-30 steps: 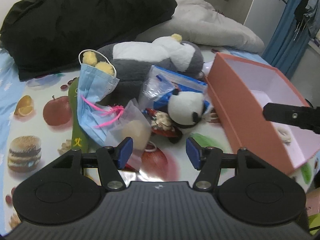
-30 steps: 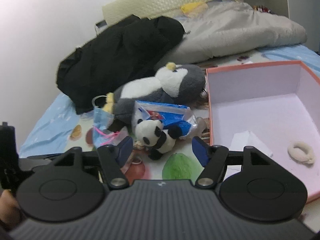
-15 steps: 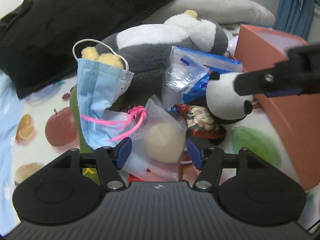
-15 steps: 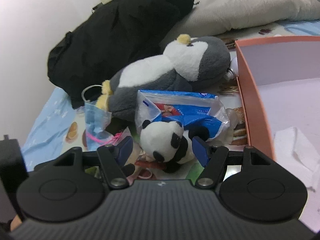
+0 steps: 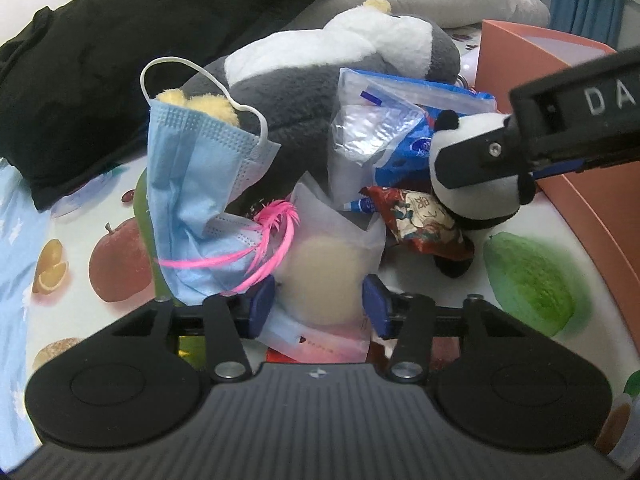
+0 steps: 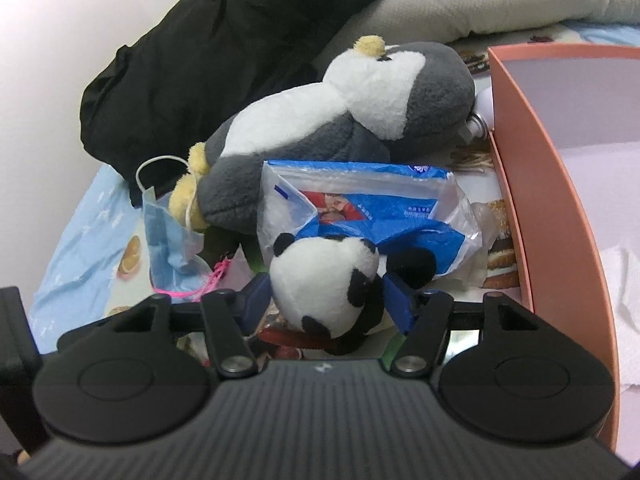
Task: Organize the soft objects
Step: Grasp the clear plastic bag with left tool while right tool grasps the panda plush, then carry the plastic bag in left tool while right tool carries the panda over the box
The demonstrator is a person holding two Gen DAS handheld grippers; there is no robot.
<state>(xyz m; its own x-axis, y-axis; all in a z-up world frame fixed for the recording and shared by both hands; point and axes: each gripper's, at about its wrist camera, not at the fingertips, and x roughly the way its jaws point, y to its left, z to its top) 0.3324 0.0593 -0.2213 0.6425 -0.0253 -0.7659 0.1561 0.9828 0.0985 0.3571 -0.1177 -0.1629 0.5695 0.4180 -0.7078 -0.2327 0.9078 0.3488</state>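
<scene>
Left wrist view: the left gripper (image 5: 320, 306), jaws just closing, brackets a clear pouch (image 5: 326, 280) holding a pale round puff; the right gripper (image 6: 326, 300), likewise narrowing, straddles the panda plush (image 6: 326, 280). Whether the pads grip yet, I cannot tell; penguin plush (image 6: 340, 120), face mask (image 5: 196, 200) and packets lie heaped beside the pink box (image 6: 560, 200), so most sorting remains.

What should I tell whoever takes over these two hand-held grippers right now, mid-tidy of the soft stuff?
Left hand-held gripper: jaws have just been closing around the clear pouch with the beige puff; a firm grip is unclear.
Right hand-held gripper: jaws have just been closing around the small panda plush.
Pink box sits right of the pile and holds white tissue.
Still on the bed: penguin plush, blue face mask, blue-and-clear bag.
Left: lift both items into the box, then the rest.
</scene>
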